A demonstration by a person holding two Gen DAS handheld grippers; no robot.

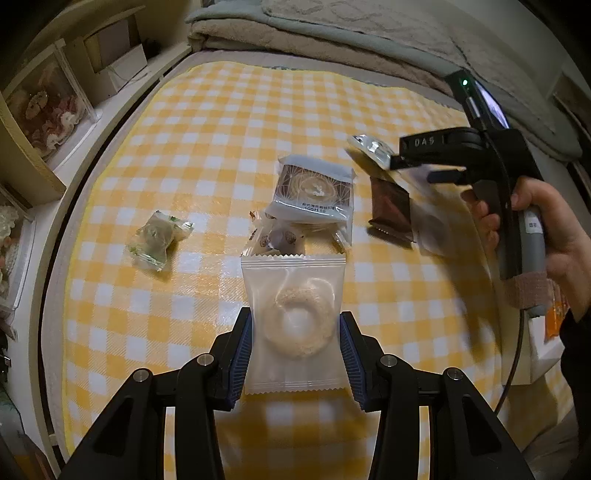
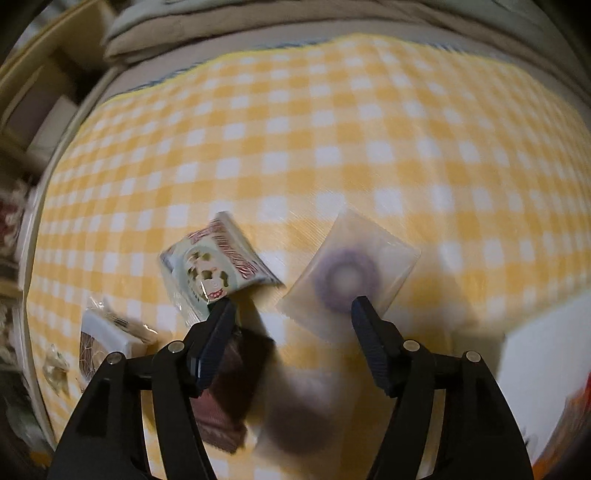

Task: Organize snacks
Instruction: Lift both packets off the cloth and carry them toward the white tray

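My left gripper (image 1: 295,332) straddles a clear packet with a pale ring biscuit (image 1: 295,325) on the yellow checked cloth (image 1: 184,147); its pads touch the packet's sides. Beyond it lie a brown-and-white packet (image 1: 314,192) on a small pile, and a green-tinted wrapped sweet (image 1: 157,236) to the left. My right gripper (image 2: 291,306) is open; a pale green packet (image 2: 218,269) hangs at its left fingertip, and I cannot tell whether it is stuck there. A clear packet with a purple ring (image 2: 351,273) lies below. In the left wrist view the right gripper (image 1: 413,162) hovers over a dark brown packet (image 1: 391,210).
A folded blanket (image 1: 332,33) lies along the far edge of the cloth. Shelves with boxes (image 1: 48,103) stand at the left. A white box (image 2: 546,354) sits at the right, with an orange packet (image 1: 554,317) beside it. The right wrist view is motion-blurred.
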